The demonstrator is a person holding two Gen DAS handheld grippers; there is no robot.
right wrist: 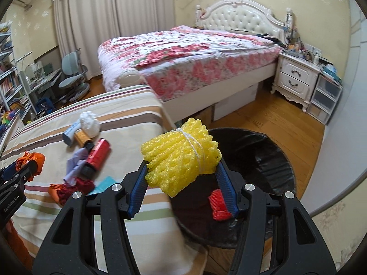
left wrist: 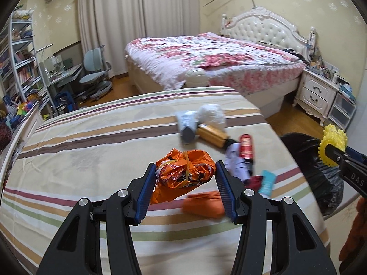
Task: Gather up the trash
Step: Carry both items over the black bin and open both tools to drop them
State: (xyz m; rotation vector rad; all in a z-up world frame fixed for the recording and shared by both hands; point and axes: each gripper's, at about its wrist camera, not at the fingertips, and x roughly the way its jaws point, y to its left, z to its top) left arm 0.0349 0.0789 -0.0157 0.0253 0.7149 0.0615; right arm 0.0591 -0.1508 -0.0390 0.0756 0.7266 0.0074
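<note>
Left wrist view first: my left gripper (left wrist: 184, 178) is clamped on a crumpled orange wrapper (left wrist: 183, 171), both blue pads pressing its sides, held above the striped bedspread (left wrist: 91, 137). Just beyond my fingertips, blurred, lie more trash pieces: a white wad (left wrist: 212, 114), a grey-white tube (left wrist: 187, 126), a gold roll (left wrist: 212, 135) and a red can (left wrist: 246, 147), all bunched together. Under my right finger, an orange scrap (left wrist: 204, 204) and a teal card (left wrist: 267, 182) on the bedspread. Far right of my gripper, my right gripper (left wrist: 332, 155) shows with a yellow foam net (left wrist: 332, 144) in it, in front of the black bin (left wrist: 309, 155). Floral bed (left wrist: 206, 55) well ahead.

Right wrist view: my right gripper (right wrist: 182, 171) is closed on the yellow foam net (right wrist: 181, 155), tied with white string, pads pinching both sides. Net hangs over the near rim of the black bin (right wrist: 263, 146), which sits ahead and right of my fingers, beside the striped bedspread (right wrist: 137, 110). Red foam piece (right wrist: 219, 204) lies inside the bin, just behind my right finger. Left of my gripper on the bedspread: white wad (right wrist: 90, 123), grey-white tube (right wrist: 71, 135), gold roll (right wrist: 83, 138), red can (right wrist: 97, 157), teal card (right wrist: 105, 184). Far left edge, my left gripper (right wrist: 23, 169) with the orange wrapper (right wrist: 32, 160).
</note>
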